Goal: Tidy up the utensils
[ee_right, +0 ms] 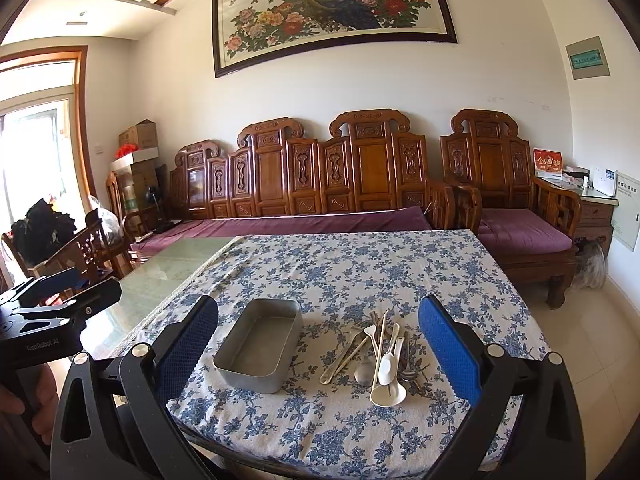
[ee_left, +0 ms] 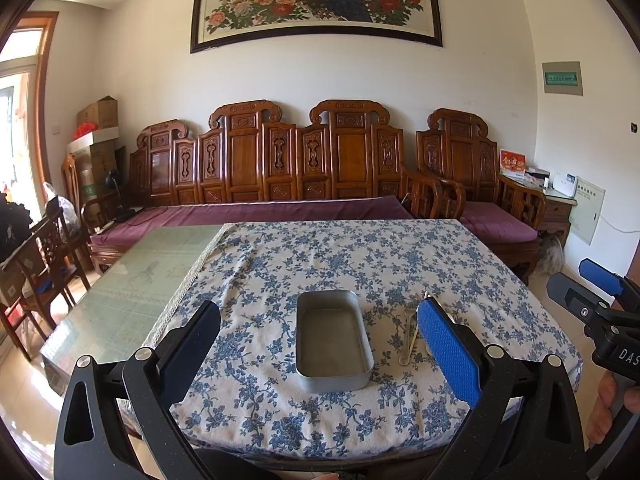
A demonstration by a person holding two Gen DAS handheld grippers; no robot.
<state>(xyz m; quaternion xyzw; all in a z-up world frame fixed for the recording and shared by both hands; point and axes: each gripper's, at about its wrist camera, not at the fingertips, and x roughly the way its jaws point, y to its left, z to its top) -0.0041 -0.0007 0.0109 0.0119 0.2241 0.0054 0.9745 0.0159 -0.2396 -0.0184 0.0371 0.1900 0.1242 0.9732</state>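
Observation:
An empty grey metal tin lies on the blue-flowered tablecloth near the table's front edge. To its right lies a heap of utensils: white plastic spoons, metal spoons and thin sticks. In the left wrist view only a few handles of the utensils show beside the blue pad. My left gripper is open, held above the front edge with the tin between its fingers' lines. My right gripper is open too, framing the tin and the heap. Neither one holds anything.
The cloth covers the right part of a glass-topped table. Behind it stand a carved wooden sofa with purple cushions and an armchair. Wooden chairs stand at the left. A hand holds the other gripper's handle.

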